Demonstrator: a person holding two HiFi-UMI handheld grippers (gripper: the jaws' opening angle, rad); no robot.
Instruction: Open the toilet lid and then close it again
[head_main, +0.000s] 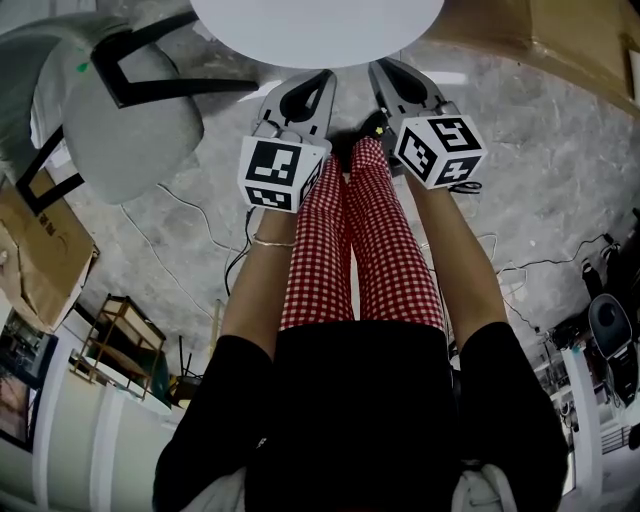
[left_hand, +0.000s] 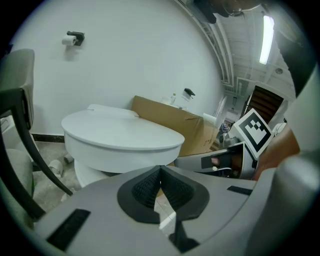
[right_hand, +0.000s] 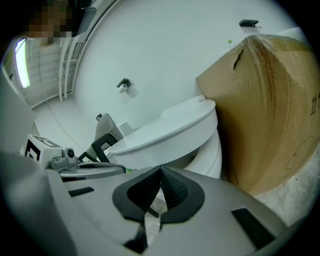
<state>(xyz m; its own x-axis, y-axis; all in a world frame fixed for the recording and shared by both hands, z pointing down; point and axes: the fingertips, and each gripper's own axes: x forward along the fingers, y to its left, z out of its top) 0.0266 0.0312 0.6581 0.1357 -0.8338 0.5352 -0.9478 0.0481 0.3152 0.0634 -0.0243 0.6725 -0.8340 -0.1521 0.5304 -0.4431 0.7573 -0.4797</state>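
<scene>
Head view:
- The toilet lid (head_main: 315, 25) lies at 12 o'clock, shut flat on the bowl.
- The left tongs (head_main: 322, 80) and right tongs (head_main: 380, 72) are held side by side just short of the lid's near edge. Their tips point to 12 o'clock and neither touches the lid.
- The person's legs (head_main: 360, 240) in red-checked trousers show between and below the two tongs.
- A chair (head_main: 130, 110) stands at 10 o'clock.
- A cardboard box (head_main: 540, 35) stands at 1 o'clock.

Left gripper view:
- The left tongs (left_hand: 160, 167) are closed, pads meeting at the tip, with nothing between them.
- The lid (left_hand: 120, 132) is beyond the tips at 11 o'clock, down on the bowl.
- The box (left_hand: 175, 122) stands behind it at 1 o'clock.
- The chair (left_hand: 20, 130) is at 9 o'clock.
- A paper holder (left_hand: 73, 38) is fixed on the wall at 11 o'clock.
- The right tongs (left_hand: 235, 157) show at 3 o'clock.

Right gripper view:
- The right tongs (right_hand: 161, 167) are closed and empty, pads together.
- The lid (right_hand: 165, 127) is at 12 o'clock, shut.
- The box (right_hand: 270, 110) is just beside the toilet at 3 o'clock.
- The chair (right_hand: 105, 135) is at 10 o'clock.
</scene>
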